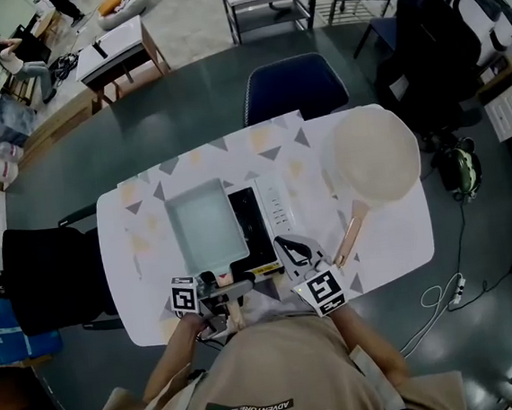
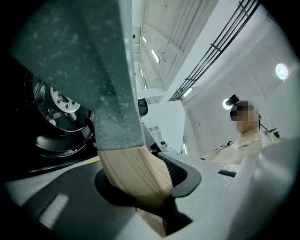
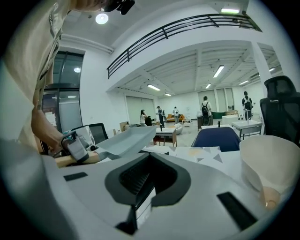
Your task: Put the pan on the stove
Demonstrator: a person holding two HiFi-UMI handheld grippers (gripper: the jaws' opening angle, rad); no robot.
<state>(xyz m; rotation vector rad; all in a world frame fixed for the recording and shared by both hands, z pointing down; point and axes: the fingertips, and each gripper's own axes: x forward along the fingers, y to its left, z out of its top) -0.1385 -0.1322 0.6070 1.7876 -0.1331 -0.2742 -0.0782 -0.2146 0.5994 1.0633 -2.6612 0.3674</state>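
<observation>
A rectangular grey-green pan (image 1: 206,227) lies over the left part of the black stove (image 1: 258,244) in the middle of the white table. Its wooden handle (image 1: 235,313) points toward me, and my left gripper (image 1: 227,290) is shut on it. In the left gripper view the handle (image 2: 136,178) fills the jaws and the pan (image 2: 79,61) rises above them. The right gripper view shows the pan (image 3: 124,140) tilted, far end raised; whether it rests on the stove I cannot tell. My right gripper (image 1: 289,249) hovers at the stove's front right corner, shut and holding nothing.
A round cream pan (image 1: 375,154) with a wooden handle lies on the table's right side, close to my right gripper. A blue chair (image 1: 294,86) stands behind the table and a black chair (image 1: 51,278) at its left. The table's front edge (image 1: 398,271) is close to me.
</observation>
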